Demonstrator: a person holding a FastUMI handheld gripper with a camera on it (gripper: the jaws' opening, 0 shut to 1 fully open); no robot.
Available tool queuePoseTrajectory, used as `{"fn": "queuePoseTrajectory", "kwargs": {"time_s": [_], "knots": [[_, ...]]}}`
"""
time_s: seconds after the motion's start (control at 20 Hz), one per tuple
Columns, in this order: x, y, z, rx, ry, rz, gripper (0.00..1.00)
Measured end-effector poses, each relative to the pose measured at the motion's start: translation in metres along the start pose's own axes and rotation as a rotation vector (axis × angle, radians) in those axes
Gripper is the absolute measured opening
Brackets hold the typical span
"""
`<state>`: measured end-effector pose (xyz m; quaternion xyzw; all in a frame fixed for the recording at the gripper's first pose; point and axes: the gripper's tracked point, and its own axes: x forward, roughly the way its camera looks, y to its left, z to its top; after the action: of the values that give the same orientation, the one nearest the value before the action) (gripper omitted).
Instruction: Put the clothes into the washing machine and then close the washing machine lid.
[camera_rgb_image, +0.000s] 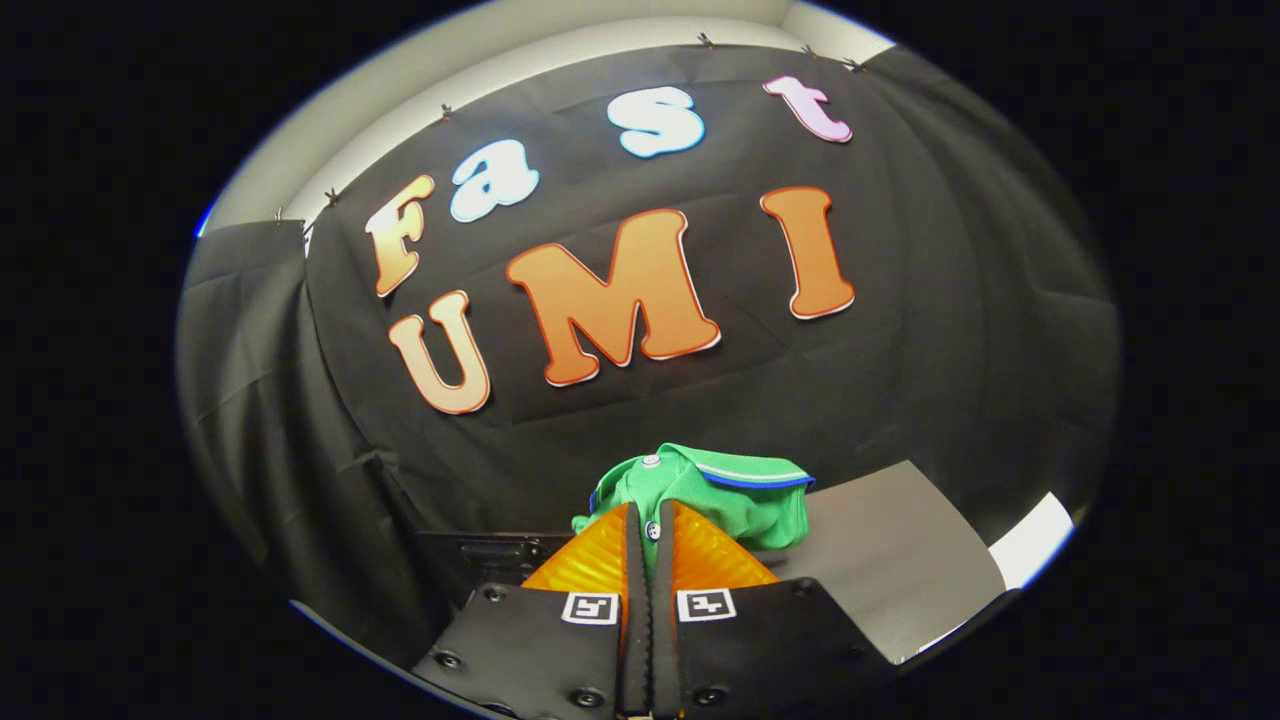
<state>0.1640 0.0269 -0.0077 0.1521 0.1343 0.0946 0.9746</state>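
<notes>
A green polo shirt with a blue-and-white striped collar edge and small buttons bunches up just ahead of my fingertips. My gripper is shut on the shirt's button placket, with both fingers pressed together on the cloth. The shirt hangs lifted, with the booth's black wall behind it. To the right of the fingers lies a flat grey surface; whether it belongs to the washing machine I cannot tell.
A dark boxy edge sits low to the left of the fingers. A white strip borders the grey surface on the far right. The black cloth wall stands close beyond the shirt.
</notes>
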Motion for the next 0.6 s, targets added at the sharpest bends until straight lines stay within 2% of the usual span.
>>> {"fn": "queuePoseTrajectory", "kwargs": {"time_s": [0.2, 0.6], "knots": [[-0.001, 0.061, 0.005, 0.004, -0.02, -0.008, 0.08], [0.025, 0.187, -0.028, 0.026, 0.015, 0.09, 0.08]]}}
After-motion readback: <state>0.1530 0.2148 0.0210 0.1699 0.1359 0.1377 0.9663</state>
